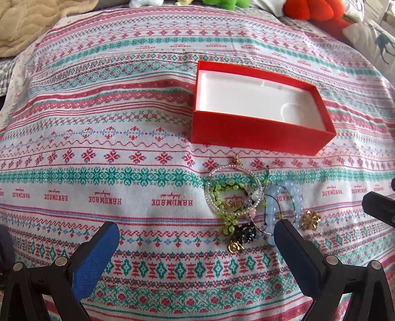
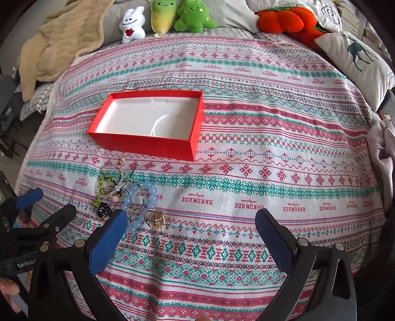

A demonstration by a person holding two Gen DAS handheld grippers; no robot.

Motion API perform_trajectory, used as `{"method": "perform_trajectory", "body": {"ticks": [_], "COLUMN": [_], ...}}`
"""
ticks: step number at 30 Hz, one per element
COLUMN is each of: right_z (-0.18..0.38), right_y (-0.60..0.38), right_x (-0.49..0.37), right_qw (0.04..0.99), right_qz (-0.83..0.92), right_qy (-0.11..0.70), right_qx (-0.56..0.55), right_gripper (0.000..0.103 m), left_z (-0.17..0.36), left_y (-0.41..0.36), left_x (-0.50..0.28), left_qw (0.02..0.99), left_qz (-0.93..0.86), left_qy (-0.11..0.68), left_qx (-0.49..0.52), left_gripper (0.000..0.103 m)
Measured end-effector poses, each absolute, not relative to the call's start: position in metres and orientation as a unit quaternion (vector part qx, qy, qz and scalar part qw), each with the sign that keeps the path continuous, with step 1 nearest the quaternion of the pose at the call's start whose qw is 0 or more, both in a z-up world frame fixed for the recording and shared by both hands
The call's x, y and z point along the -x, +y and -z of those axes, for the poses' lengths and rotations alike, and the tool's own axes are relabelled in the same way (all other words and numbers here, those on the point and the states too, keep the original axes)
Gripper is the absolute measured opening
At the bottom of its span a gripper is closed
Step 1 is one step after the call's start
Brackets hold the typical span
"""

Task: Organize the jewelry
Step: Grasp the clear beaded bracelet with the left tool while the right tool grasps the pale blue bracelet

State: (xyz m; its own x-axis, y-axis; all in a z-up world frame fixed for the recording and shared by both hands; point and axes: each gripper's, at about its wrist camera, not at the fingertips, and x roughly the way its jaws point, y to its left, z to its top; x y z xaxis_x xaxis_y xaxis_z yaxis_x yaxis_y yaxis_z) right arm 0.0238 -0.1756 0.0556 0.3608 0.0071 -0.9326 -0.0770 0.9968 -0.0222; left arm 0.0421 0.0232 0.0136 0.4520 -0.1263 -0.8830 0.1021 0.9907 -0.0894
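A red box (image 1: 259, 134) with a white lining lies open on the patterned cloth; the right wrist view shows the same box (image 2: 145, 144) at centre left. In front of it lies a tangled heap of jewelry (image 1: 237, 197): clear and green bead bracelets, a pale blue bead bracelet (image 1: 291, 192), a black beaded piece (image 1: 245, 233) and a gold flower brooch (image 1: 309, 219). In the right wrist view I see the heap (image 2: 116, 192) and the gold brooch (image 2: 154, 218). My left gripper (image 1: 195, 229) is open, its right finger beside the blue bracelet. My right gripper (image 2: 191, 217) is open, just right of the heap.
The patterned cloth (image 2: 246, 172) covers a bed. Plush toys (image 2: 167, 17) line the far edge, with a beige blanket (image 2: 54, 47) at the back left and a deer pillow (image 2: 358, 59) at the back right. A lilac garment (image 2: 385, 148) lies at the right edge.
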Motion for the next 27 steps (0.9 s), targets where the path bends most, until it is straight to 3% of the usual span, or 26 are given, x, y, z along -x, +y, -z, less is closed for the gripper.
{"method": "perform_trajectory", "body": {"ticks": [2,5,11,13,21,27], "right_z": [-0.047,-0.029,-0.018,-0.014,0.008,0.015], "right_y": [-0.178,-0.182,-0.181,-0.178,-0.165,-0.163], "right_x": [-0.026,-0.033,-0.050,-0.054,-0.066,-0.070], "right_qw": [0.822,0.804,0.791,0.785,0.764,0.757], "right_qz": [-0.027,-0.039,-0.049,-0.056,-0.069,-0.070], "right_qy": [0.568,0.594,0.609,0.616,0.640,0.647], "right_qx": [0.027,0.002,-0.034,-0.045,-0.045,-0.054], "right_gripper": [0.103,0.102,0.073,0.059,0.029,0.019], "left_z": [-0.005,0.006,0.020,0.024,0.038,0.038], "left_y": [0.031,0.039,0.043,0.040,0.034,0.026], "left_x": [-0.047,-0.062,-0.080,-0.084,-0.098,-0.107], "left_qw": [0.850,0.834,0.812,0.808,0.801,0.799], "left_qz": [0.068,0.082,0.109,0.113,0.094,0.102], "left_qy": [0.522,0.541,0.559,0.563,0.575,0.576], "left_qx": [0.027,0.064,0.130,0.134,0.137,0.142], "left_gripper": [0.102,0.092,0.071,0.058,0.018,0.010]}}
